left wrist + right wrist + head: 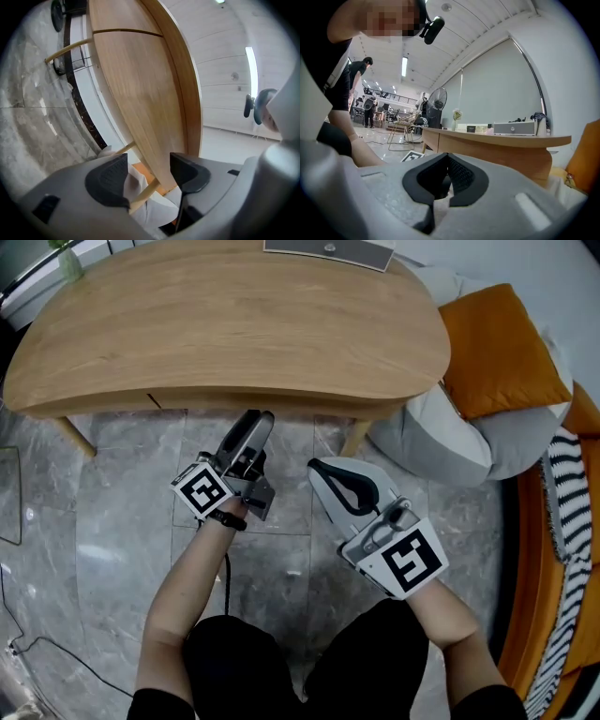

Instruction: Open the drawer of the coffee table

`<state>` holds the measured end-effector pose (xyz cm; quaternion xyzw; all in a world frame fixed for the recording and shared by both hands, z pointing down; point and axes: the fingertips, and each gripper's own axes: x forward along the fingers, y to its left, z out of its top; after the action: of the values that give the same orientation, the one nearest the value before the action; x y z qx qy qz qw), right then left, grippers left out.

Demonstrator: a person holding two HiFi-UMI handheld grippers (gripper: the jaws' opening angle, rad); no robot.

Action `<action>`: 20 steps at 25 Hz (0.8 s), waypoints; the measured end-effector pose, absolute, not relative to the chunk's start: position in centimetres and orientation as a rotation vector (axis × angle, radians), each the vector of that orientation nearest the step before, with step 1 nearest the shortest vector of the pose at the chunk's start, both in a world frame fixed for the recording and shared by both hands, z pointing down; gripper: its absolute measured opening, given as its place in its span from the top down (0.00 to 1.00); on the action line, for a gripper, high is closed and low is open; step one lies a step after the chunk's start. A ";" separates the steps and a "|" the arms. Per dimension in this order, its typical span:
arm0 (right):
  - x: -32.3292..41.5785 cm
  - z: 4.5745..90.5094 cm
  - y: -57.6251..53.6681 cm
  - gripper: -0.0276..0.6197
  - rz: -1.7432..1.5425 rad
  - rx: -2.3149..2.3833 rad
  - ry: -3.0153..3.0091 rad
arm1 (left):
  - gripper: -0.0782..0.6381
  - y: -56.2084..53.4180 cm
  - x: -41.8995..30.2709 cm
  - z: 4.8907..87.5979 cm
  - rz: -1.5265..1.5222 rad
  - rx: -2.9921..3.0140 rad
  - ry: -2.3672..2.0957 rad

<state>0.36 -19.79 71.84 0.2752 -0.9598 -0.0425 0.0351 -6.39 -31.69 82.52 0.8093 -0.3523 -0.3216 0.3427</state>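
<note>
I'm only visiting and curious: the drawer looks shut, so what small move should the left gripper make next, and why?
Probably ease the left gripper forward to the drawer front under the coffee table top. Its jaws stand apart with nothing held, close to that edge, and the drawer looks closed.

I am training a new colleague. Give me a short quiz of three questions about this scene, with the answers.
1. True or false: the drawer of the coffee table is already pulled out.
2. What do the right tongs hold?
3. Which tongs stand open? A the left tongs; B the right tongs; C both.
Key: 1 false; 2 nothing, they are shut and empty; 3 A.
</note>
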 end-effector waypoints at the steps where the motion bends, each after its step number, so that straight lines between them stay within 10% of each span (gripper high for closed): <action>1: 0.4 71.9 -19.8 0.96 -0.133 0.847 -2.946 | 0.52 -31.9 -6.3 82.4 -0.856 2.099 -0.909; 20: 1.6 70.6 -18.1 0.96 -0.172 0.864 -2.954 | 0.48 -33.8 -5.3 80.3 -1.081 2.043 -0.672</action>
<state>1.61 -18.11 70.58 0.2800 -0.9579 -0.0559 0.0294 -5.33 -33.83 80.31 0.7922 -0.2607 -0.4190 0.3590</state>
